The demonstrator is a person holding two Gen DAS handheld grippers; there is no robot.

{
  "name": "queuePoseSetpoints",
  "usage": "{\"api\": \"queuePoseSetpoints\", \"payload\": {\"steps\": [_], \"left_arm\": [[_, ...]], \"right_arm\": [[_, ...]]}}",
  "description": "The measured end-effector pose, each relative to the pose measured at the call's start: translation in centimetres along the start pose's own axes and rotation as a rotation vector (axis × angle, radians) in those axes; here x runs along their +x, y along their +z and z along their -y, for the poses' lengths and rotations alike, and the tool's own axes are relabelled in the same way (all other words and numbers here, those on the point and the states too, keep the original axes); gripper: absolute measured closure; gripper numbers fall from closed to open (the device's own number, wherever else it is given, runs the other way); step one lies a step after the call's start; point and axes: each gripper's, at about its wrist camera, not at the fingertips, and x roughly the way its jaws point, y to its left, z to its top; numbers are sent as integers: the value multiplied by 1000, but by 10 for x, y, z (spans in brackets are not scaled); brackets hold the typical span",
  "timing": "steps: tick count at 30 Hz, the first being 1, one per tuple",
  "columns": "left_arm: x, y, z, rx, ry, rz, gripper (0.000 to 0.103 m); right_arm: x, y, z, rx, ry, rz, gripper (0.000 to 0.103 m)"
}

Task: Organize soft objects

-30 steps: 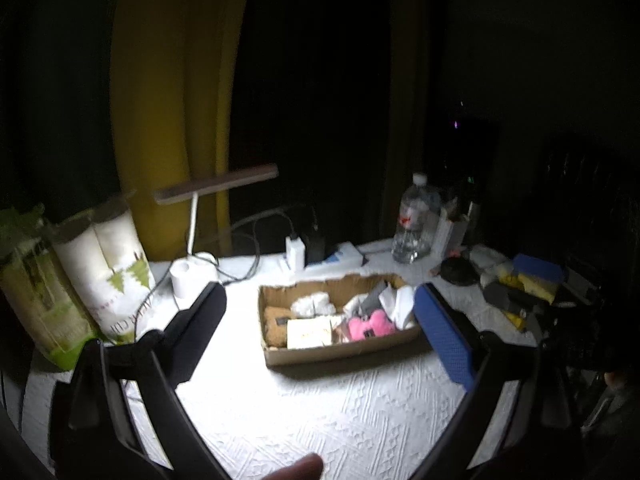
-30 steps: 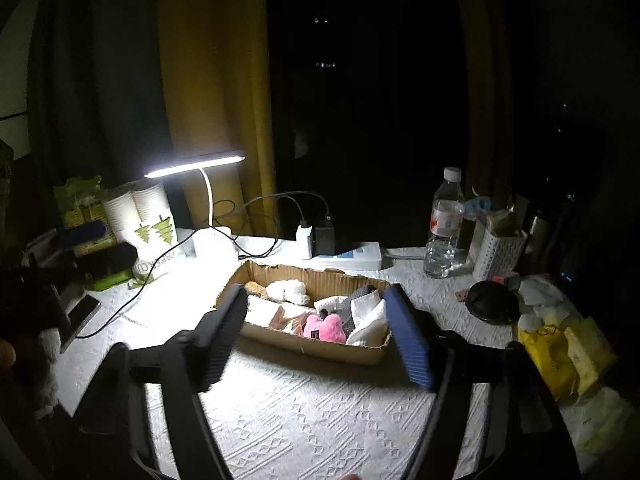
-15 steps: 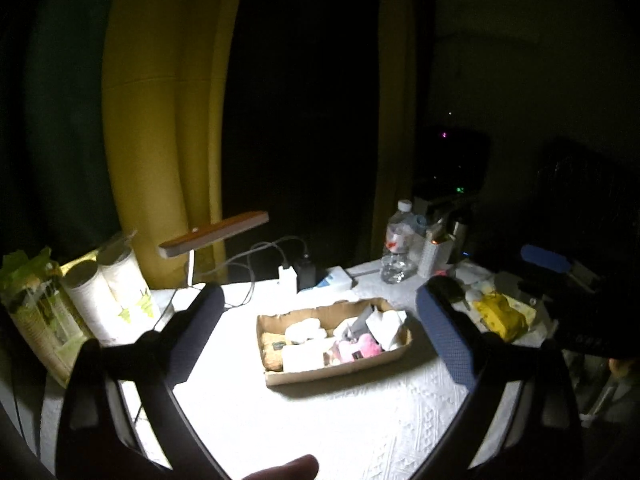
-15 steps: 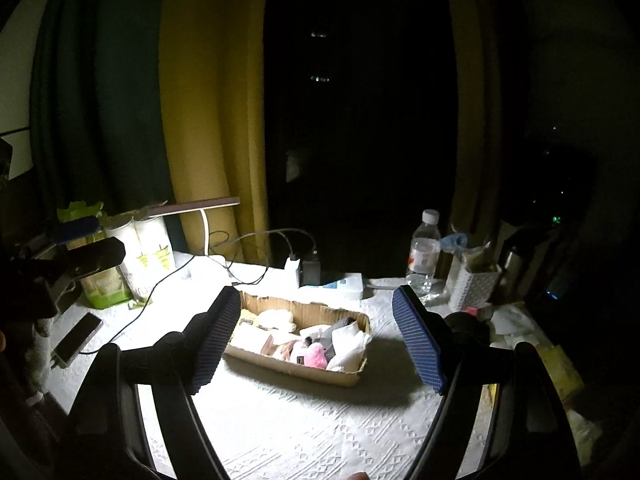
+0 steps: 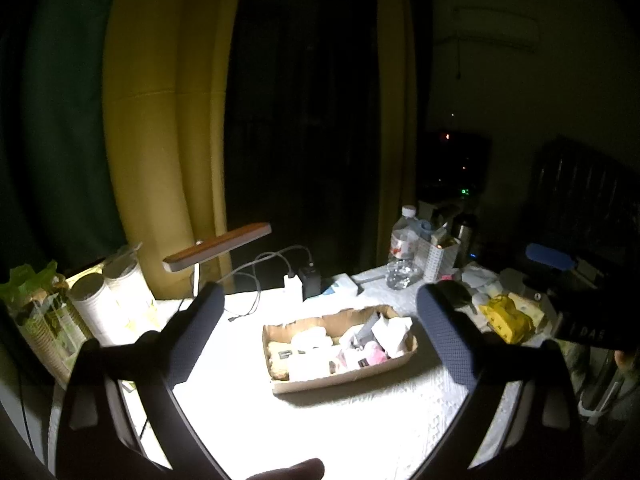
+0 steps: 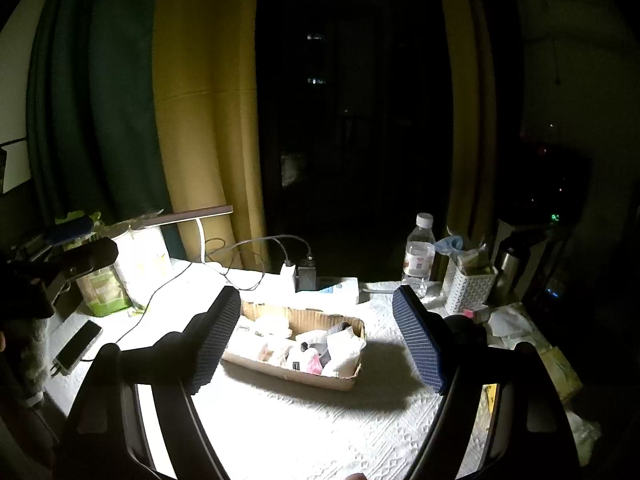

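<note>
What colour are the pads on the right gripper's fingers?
Blue, with a fine dotted texture, on black arms. The right wrist view shows the pads best.

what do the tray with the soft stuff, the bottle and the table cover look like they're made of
Tray: brown corrugated cardboard, matte, going by its ridged inner wall and ragged cut rim.
Bottle: clear, glossy plastic, probably; see-through body, white screw cap, paper-like label.
Table cover: white woven or quilted cloth, matte, with a raised geometric pattern; the exact fibre cannot be told.
</note>
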Motion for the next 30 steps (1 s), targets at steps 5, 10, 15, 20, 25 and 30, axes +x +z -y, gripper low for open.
{"api": "queuePoseSetpoints", "payload": {"steps": [5, 10, 15, 20, 25, 30], "left_arm": [[2, 0, 0, 2, -1, -1, 5], [5, 0, 1, 8, 0, 0, 5], [7, 0, 4, 18, 0, 1, 5], [8, 0, 5, 18, 1, 1, 5], [9, -1, 6, 31, 23, 8, 5], [11, -1, 6, 34, 27, 10, 5]], "right_arm": [[0, 0, 1, 0, 0, -1, 22], [4, -1, 7, 10, -6, -3, 22], [6, -1, 9, 13, -7, -6, 22], [6, -2, 9, 14, -9, -6, 22], [8, -3, 11, 13, -9, -12, 22], [13, -6, 13, 16, -11, -21, 22]]}}
